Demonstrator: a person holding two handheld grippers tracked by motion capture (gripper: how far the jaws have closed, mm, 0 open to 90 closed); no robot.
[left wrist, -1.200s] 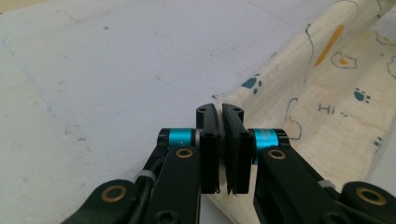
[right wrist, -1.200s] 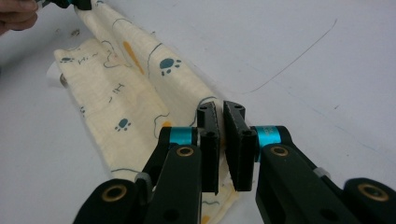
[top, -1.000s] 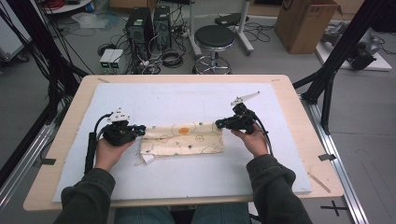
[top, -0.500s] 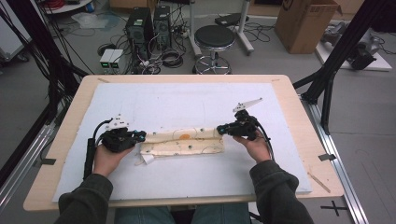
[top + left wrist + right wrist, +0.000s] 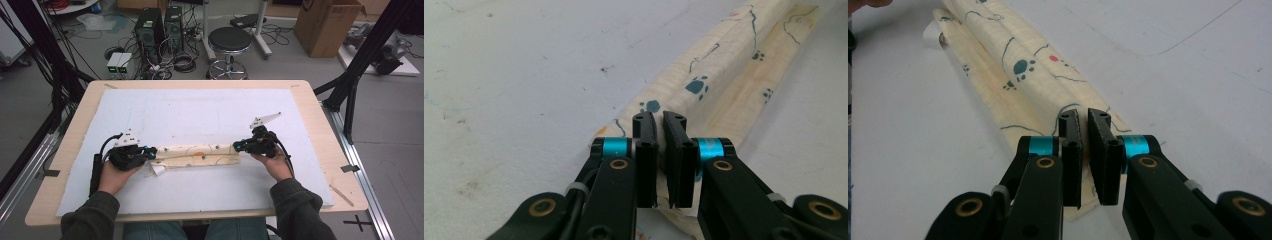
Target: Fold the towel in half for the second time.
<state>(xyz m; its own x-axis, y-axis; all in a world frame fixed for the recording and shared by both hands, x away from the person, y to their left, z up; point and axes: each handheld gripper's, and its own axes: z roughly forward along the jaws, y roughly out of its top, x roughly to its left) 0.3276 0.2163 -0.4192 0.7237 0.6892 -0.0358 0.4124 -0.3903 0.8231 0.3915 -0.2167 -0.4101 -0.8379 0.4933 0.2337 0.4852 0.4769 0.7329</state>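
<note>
Both grippers, left gripper (image 5: 659, 117) and right gripper (image 5: 1084, 116), pinch the folded cloth (image 5: 197, 155) ends; uneven pulling could slip an edge free, undoing the fold.

Grey floor; black stool (image 5: 229, 40), computer towers (image 5: 160, 25), cardboard box (image 5: 327, 25) behind table (image 5: 320, 125).
</note>
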